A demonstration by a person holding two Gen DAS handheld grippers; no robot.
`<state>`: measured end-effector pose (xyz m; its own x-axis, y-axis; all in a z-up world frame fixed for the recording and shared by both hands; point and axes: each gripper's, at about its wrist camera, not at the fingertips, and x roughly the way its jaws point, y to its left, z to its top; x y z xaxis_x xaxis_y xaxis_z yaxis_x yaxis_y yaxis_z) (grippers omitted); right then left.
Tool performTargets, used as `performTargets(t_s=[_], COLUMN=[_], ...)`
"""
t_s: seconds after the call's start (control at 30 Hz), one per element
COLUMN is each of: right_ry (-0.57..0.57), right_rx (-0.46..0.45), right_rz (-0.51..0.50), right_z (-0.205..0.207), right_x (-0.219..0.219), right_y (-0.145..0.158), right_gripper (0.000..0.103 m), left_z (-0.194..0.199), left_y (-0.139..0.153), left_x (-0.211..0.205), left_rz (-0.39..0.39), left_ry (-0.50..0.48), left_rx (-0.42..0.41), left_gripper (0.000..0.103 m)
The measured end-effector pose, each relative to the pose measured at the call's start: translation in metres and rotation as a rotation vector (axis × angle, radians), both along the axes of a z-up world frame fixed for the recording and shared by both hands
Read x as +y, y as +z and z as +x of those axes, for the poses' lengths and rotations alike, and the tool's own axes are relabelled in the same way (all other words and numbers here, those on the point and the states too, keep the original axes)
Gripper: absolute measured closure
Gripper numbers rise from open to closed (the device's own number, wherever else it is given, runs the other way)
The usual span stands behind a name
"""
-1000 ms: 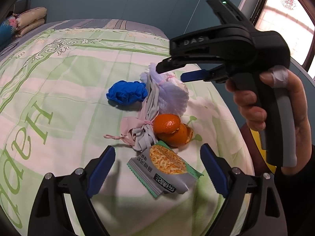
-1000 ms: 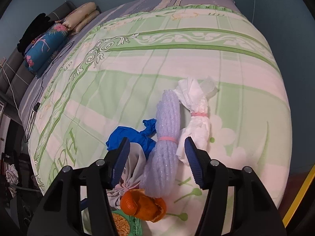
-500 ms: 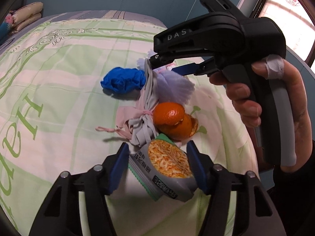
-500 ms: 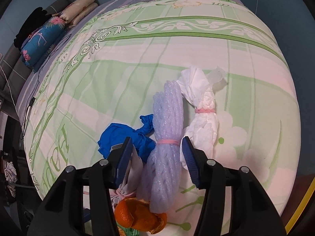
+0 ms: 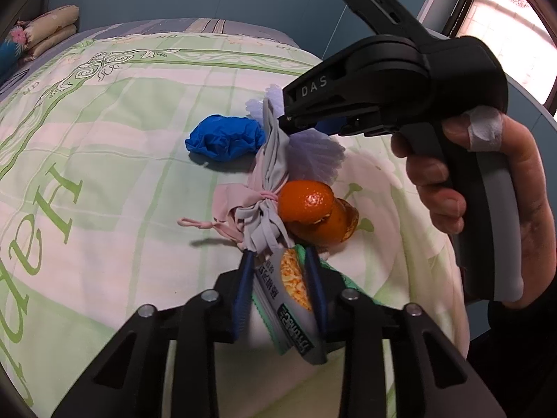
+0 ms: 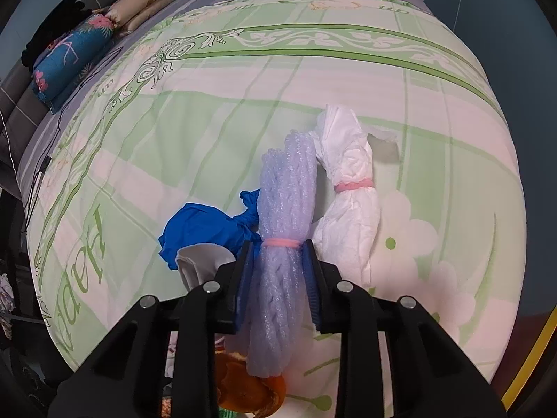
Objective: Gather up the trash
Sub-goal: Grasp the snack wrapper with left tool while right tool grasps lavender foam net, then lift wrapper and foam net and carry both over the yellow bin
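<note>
Barely started, honestly. Whole trash pile sitting on the green bedspread (image 6: 313, 80), nothing carried off yet.

Left gripper (image 5: 280, 285) closing on the snack wrapper (image 5: 285, 299), pads already pinching it and buckling it up off the bed. Right gripper (image 6: 276, 271) closing around the purple foam net bundle (image 6: 282, 209), pads tight against both sides near the pink band.

Left to grab: blue glove (image 5: 224, 137), orange peel (image 5: 315, 209), grey-pink cloth bundle (image 5: 264, 188), white tissue bundle (image 6: 348, 188). No bin visible anywhere, so drop-off spot unknown.
</note>
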<state>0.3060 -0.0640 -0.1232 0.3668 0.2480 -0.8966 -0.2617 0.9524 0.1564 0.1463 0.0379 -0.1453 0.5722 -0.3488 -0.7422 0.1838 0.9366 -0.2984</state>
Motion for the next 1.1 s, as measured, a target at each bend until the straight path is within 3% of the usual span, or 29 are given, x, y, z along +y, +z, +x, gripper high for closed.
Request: performTargets(t_s=[0.17, 0.57, 1.1], right_ry=[-0.01, -0.039, -0.128], right_rx=[-0.017, -0.103, -0.149], right_rz=[0.0, 0.041, 0.125], right_z=[-0.003, -0.021, -0.078], right_x=[-0.002, -0.017, -0.086], right_y=[0.005, 0.042, 0.079], right_gripper=[0.081, 0.081, 0.081], left_z=[-0.003, -0.019, -0.035], left_y=[0.003, 0.028, 0.047], left_x=[0.002, 0.016, 0.015], left_rz=[-0.003, -0.053, -0.06], left_ry=[-0.002, 0.001, 0.04], left_rx=[-0.005, -0.095, -0.124], left_gripper=[0.083, 0.084, 0.084])
